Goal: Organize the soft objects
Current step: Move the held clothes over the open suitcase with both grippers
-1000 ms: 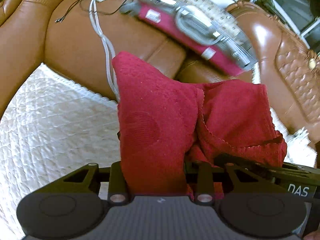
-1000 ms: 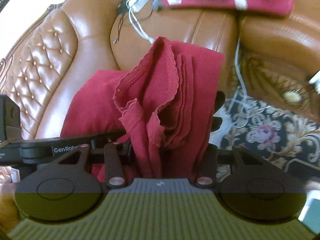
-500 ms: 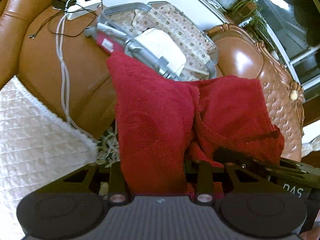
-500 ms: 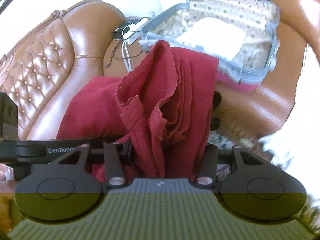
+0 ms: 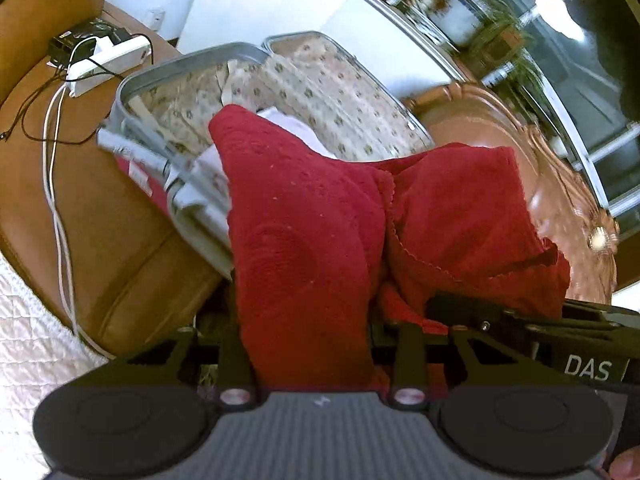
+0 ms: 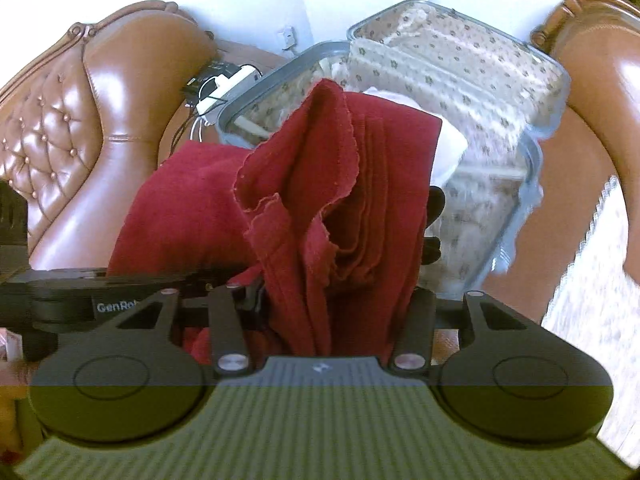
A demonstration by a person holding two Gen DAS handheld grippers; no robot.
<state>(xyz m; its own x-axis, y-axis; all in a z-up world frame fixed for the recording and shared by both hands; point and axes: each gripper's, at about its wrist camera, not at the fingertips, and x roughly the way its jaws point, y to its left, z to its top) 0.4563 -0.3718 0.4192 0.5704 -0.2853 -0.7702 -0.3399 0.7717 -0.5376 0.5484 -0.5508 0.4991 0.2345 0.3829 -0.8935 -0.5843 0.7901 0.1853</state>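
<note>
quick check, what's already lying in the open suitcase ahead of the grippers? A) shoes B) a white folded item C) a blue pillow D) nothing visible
B: a white folded item lies on the patterned lining of the suitcase, just behind the red cloth that the left gripper and right gripper hold between them.
</note>
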